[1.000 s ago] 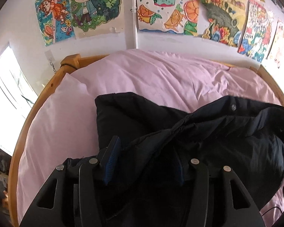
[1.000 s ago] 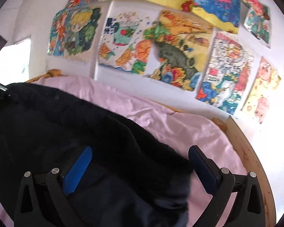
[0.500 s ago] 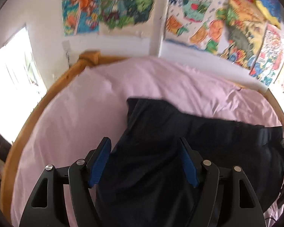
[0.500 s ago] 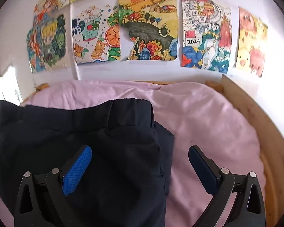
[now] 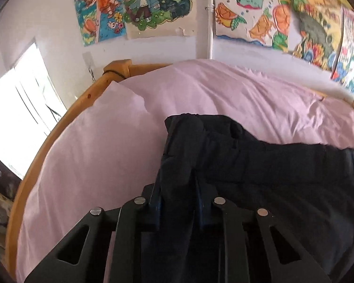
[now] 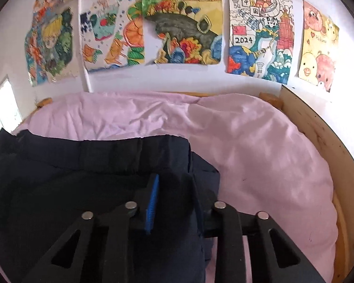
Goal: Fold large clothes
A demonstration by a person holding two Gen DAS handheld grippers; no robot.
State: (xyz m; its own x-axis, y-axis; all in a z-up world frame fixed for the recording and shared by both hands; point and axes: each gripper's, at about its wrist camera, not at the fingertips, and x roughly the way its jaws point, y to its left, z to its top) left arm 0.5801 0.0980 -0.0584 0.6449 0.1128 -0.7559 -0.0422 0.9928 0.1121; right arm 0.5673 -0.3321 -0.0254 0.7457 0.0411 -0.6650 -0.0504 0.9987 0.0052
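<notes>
both your tools have just closed: the left tool (image 5: 178,202) and right tool (image 6: 174,202) now pinch the near edge of the dark jacket (image 5: 259,165), spread mid-bed (image 6: 259,141), so the next fold can likely start.

Both grippers are lower and closer over the dark garment (image 5: 259,165) than a second ago. The left gripper (image 5: 178,188), half open then, has just closed its jaws on a bunched fold of it. The right gripper (image 6: 174,188), spread wide before, has just closed on the cloth near the garment's right edge.
</notes>
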